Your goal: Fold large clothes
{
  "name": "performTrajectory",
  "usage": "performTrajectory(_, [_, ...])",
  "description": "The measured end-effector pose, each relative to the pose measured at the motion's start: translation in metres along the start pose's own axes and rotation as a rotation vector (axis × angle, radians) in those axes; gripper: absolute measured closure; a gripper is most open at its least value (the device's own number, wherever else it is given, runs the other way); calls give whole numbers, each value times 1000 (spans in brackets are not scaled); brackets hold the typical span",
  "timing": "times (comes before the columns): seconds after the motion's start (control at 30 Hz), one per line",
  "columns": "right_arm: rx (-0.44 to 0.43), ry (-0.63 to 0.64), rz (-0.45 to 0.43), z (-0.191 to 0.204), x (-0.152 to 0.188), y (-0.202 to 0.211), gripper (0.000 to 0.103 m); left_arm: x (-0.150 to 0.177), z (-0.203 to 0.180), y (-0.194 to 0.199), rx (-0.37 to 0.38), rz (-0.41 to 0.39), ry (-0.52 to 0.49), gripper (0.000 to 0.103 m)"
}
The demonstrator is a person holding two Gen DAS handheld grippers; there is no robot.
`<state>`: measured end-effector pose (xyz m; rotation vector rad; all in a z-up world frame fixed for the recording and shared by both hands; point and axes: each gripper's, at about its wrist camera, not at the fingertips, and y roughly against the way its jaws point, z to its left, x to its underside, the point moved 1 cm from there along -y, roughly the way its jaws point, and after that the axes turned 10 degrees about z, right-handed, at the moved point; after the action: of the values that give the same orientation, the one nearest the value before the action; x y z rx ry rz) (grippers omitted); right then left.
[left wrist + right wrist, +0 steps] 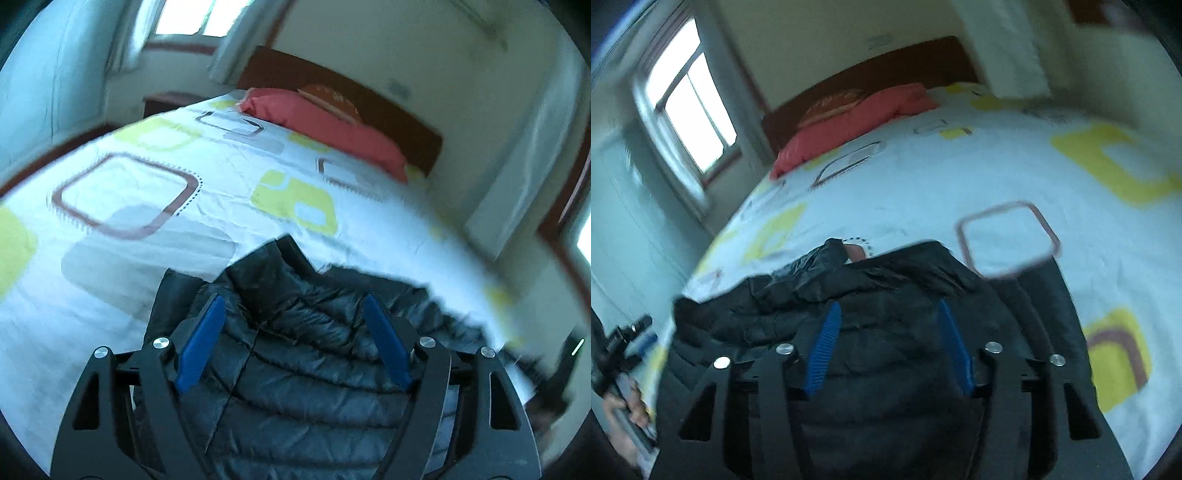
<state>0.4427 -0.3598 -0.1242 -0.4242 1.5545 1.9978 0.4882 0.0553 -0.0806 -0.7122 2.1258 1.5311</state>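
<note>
A black quilted puffer jacket (295,354) lies on the bed near its front edge, with its collar pointing toward the pillows. My left gripper (293,301) hangs just above it, open, blue pads (201,350) wide apart and nothing pinched between them. In the right wrist view the same jacket (886,280) fills the lower middle. My right gripper (889,306) is over it with its blue pads (823,347) apart and no fold pressed between them. Motion blur softens the jacket's edges.
The bed (155,236) has a white cover with yellow, grey and brown squares. A red pillow (332,125) lies against the brown headboard (369,99). A window (690,99) is on the left wall. A hand (631,406) holding the other gripper shows at the lower left.
</note>
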Motion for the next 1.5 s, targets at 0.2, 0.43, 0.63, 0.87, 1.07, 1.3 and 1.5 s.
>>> performTrajectory(0.2, [155,77,59,13,-18,-47,54,-8,-13,-57,-65,70,-19,26])
performTrajectory(0.43, [213,11,165,-15,-18,-81,57,-10,-20,-105,-173,178,-52,25])
performTrajectory(0.63, [226,-29,148,-19,-14,-84,57,-5,-9,-112,-140,177,-17,25])
performTrajectory(0.87, [194,-57,109,-21,-16,-38,54,-14,-5,-82,-90,186,7,25])
performTrajectory(1.07, [138,-144,55,-56,35,43,42,17,48,14,-34,93,155,24])
performTrajectory(1.3, [57,-374,16,-111,145,111,34,121,108,75,18,82,371,17])
performTrajectory(1.5, [-68,-493,60,-110,191,100,34,183,111,88,82,89,488,17])
